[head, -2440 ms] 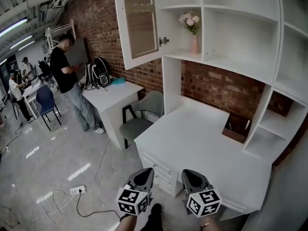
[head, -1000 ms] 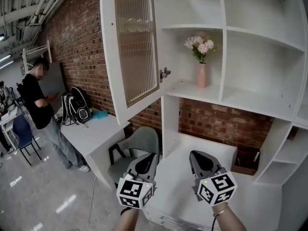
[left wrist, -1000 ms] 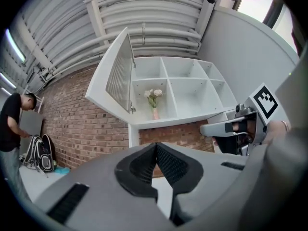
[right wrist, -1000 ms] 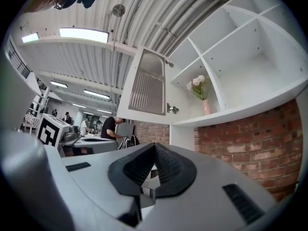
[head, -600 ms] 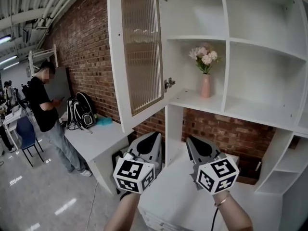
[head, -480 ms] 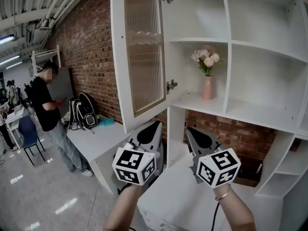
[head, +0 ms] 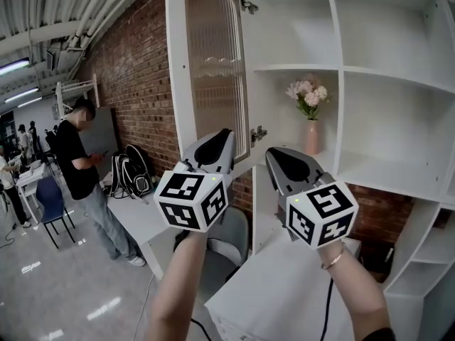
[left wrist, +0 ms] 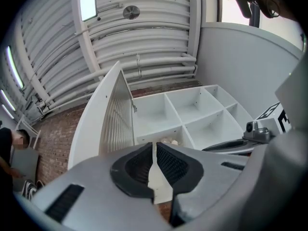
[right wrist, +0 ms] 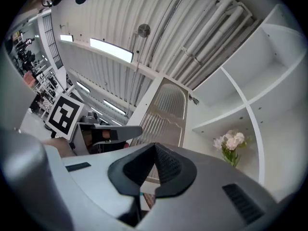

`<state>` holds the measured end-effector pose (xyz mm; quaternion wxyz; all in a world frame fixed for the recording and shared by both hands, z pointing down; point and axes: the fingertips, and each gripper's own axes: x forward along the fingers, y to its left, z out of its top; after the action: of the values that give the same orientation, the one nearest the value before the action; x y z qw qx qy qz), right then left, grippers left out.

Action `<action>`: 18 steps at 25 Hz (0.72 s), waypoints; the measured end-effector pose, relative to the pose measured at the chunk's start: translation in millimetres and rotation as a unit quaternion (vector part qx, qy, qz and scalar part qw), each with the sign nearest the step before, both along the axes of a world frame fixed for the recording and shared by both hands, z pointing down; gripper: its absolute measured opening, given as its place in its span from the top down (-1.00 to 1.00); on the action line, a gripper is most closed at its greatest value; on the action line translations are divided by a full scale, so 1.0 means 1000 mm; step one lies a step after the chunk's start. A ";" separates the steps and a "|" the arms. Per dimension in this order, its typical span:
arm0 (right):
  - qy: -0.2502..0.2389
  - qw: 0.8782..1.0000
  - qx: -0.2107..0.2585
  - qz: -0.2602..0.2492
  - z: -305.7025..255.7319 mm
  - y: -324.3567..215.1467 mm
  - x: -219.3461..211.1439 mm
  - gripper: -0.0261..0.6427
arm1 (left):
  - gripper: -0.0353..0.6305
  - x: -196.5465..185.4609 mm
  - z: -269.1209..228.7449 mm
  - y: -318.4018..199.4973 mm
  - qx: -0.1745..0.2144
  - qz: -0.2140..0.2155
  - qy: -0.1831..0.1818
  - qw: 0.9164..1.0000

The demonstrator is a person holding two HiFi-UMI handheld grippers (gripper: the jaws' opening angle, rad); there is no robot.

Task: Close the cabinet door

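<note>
Both grippers up in front of the open cabinet door, jaws clenched on nothing

The left gripper [head: 220, 135] and right gripper [head: 274, 155] sit side by side, each pinched tight and empty. The ribbed-glass cabinet door [head: 213, 69] stands swung wide just beyond and above the left one, untouched. Past the right gripper, one cubby of the white shelves [head: 377, 73] holds a pink vase [head: 311, 138] of pale flowers [head: 307, 93]. A second ago both grippers hung lower, over the desk [head: 274, 297]; they have since climbed to the door's lower part

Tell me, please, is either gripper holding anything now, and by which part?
Nothing is held. The left gripper and the right gripper both have their jaws together, with nothing between them.
</note>
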<state>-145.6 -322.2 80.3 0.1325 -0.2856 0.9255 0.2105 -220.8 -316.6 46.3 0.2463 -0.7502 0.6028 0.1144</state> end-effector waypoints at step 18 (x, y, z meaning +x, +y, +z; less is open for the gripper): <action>-0.002 0.998 0.060 0.000 -0.091 0.004 -0.015 0.92 | 0.62 -0.062 -0.143 0.048 0.074 -0.135 -0.020 0.988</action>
<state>-160.2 -317.8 -10.8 0.1518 -0.2773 0.9109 0.2651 -282.6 -268.9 -96.4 0.3261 -0.6439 0.6835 0.1091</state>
